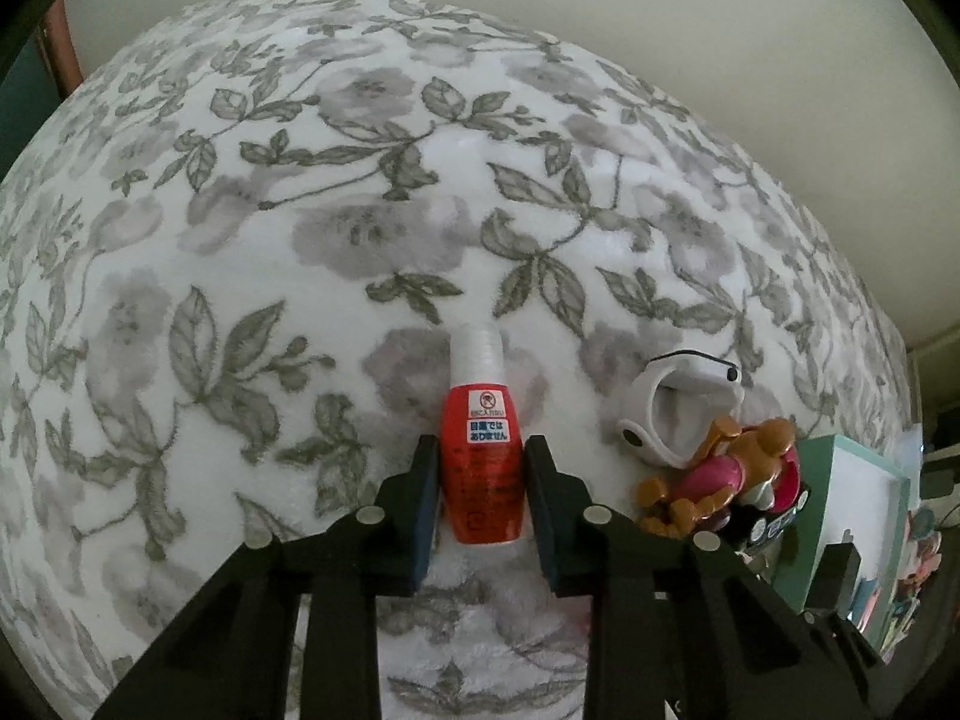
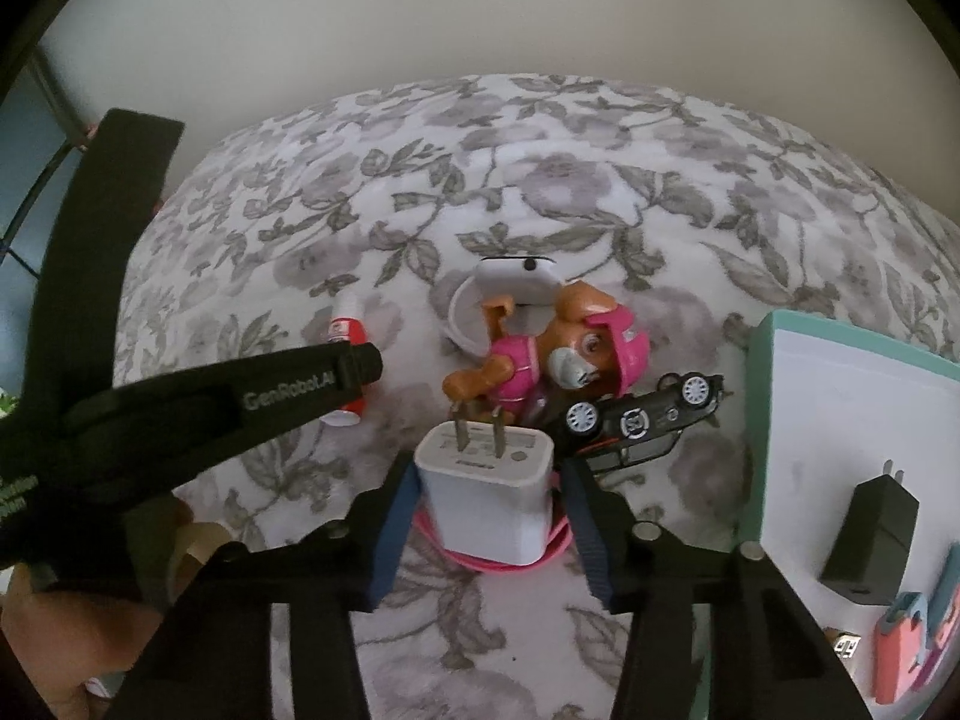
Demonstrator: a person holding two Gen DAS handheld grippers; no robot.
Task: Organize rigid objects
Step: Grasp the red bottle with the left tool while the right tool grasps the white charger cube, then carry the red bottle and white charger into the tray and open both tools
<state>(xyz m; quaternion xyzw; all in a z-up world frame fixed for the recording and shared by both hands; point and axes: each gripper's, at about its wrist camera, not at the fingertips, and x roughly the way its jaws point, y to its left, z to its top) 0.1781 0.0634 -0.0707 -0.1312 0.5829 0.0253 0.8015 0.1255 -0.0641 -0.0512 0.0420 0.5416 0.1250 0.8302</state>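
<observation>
Left wrist view looks along the left gripper [image 1: 480, 480], whose pads flank a small red bottle [image 1: 480, 468] with a clear cap, lying on the floral blanket [image 1: 240, 240]; the pads sit just beside its sides, and whether they actually press it cannot be told. Only this view shows the bottle's whole label. To its right lie a white band-like object [image 1: 678, 408] and a toy pup [image 1: 720, 474] in pink.

Right wrist view alone shows the right gripper [image 2: 489, 516], its jaws spread on either side of a white wall charger [image 2: 486, 498] that rests prongs up on a pink cable [image 2: 552, 552], with a gap visible at each pad. Beyond the charger lie the toy pup [image 2: 540, 354], an overturned black toy car [image 2: 642, 420] and the white band-like object [image 2: 510, 282]; the red bottle [image 2: 345, 330] is partly hidden behind the left gripper [image 2: 360, 369].

At right stands a teal-rimmed tray [image 2: 759, 420] with a white floor. It holds a black charger [image 2: 870, 534] and some pink and blue items [image 2: 906, 648] at the frame's edge, too cropped to identify.
</observation>
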